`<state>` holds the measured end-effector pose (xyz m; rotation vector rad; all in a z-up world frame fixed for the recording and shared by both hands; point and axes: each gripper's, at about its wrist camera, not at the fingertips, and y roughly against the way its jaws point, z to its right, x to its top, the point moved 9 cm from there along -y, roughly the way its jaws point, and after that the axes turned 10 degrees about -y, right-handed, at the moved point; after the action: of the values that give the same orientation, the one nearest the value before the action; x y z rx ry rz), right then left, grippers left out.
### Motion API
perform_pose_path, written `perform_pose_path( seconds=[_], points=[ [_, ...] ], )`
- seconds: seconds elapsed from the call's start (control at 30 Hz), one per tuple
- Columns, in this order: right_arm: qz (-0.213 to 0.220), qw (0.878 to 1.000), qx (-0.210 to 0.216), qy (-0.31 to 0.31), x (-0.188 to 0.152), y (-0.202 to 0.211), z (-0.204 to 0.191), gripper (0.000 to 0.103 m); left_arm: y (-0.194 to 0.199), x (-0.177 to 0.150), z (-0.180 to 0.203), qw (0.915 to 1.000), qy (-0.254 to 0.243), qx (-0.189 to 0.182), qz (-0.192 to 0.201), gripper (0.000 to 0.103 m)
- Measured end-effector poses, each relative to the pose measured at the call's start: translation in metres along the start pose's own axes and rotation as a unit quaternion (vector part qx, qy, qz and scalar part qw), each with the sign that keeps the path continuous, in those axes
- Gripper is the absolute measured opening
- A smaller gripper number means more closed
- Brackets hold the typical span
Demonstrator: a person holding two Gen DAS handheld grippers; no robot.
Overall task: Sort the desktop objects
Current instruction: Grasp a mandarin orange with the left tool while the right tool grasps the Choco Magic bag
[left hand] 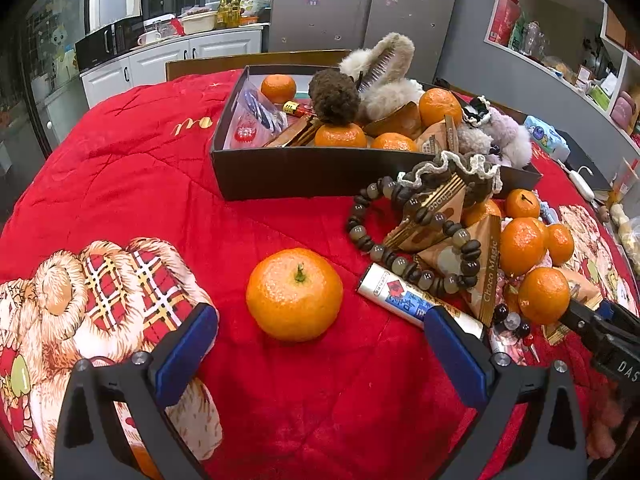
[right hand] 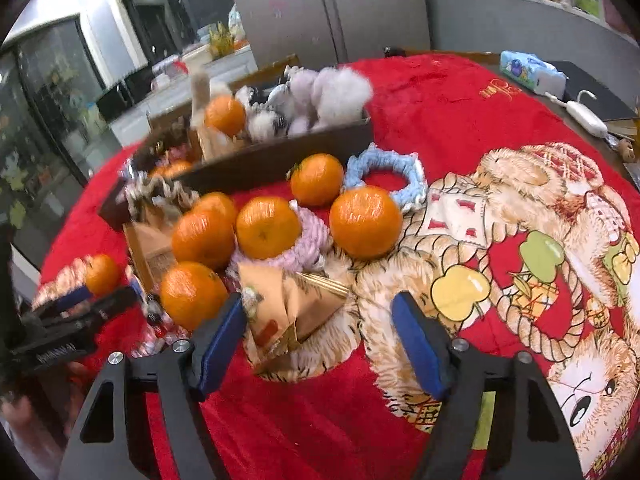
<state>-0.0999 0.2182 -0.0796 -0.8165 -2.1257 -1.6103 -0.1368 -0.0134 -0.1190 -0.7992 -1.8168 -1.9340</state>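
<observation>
A lone mandarin (left hand: 294,294) lies on the red cloth just ahead of my left gripper (left hand: 320,354), whose blue pads stand wide apart and touch nothing. In the right wrist view my right gripper (right hand: 320,344) straddles a golden triangular snack packet (right hand: 292,320). Its left pad is at the packet's edge and the right pad is clear of it, so the jaws are open. Several mandarins (right hand: 264,228) sit just beyond that packet. A dark cardboard box (left hand: 312,178) behind holds mandarins, plush scrunchies and packets.
A bead bracelet (left hand: 400,240), Choco Magic packets (left hand: 486,268) and a white-and-blue tube (left hand: 404,300) crowd the cloth right of the left gripper. Knitted rings, blue (right hand: 384,178) and pink (right hand: 304,244), lie among the mandarins. A tissue pack (right hand: 532,70) sits at the table's far edge.
</observation>
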Motion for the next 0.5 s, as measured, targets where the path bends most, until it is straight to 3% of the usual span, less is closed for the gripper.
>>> perform_pose_path(
  seconds=[0.1,0.17,0.37,0.43,0.5],
  points=[
    [-0.001,1.0,0.003,0.019,-0.004,0.0,-0.007,0.065,0.001,-0.001,0.001,1.0,-0.004,0.003,-0.001,0.103],
    [-0.002,1.0,0.01,0.017,-0.004,-0.001,-0.007,0.063,0.005,-0.002,0.0,1.0,0.0,0.007,0.003,0.096],
    [-0.009,1.0,0.022,0.014,-0.004,-0.001,-0.009,0.053,0.01,-0.002,-0.01,0.9995,0.013,0.027,0.012,0.068],
    [-0.007,1.0,0.022,0.012,-0.004,-0.001,-0.009,0.049,0.012,-0.001,-0.013,0.9992,0.019,0.03,0.016,0.048],
    [-0.006,1.0,0.025,0.006,-0.003,-0.002,-0.008,0.044,0.013,0.0,-0.014,0.9991,0.026,0.026,0.02,0.043]
  ],
)
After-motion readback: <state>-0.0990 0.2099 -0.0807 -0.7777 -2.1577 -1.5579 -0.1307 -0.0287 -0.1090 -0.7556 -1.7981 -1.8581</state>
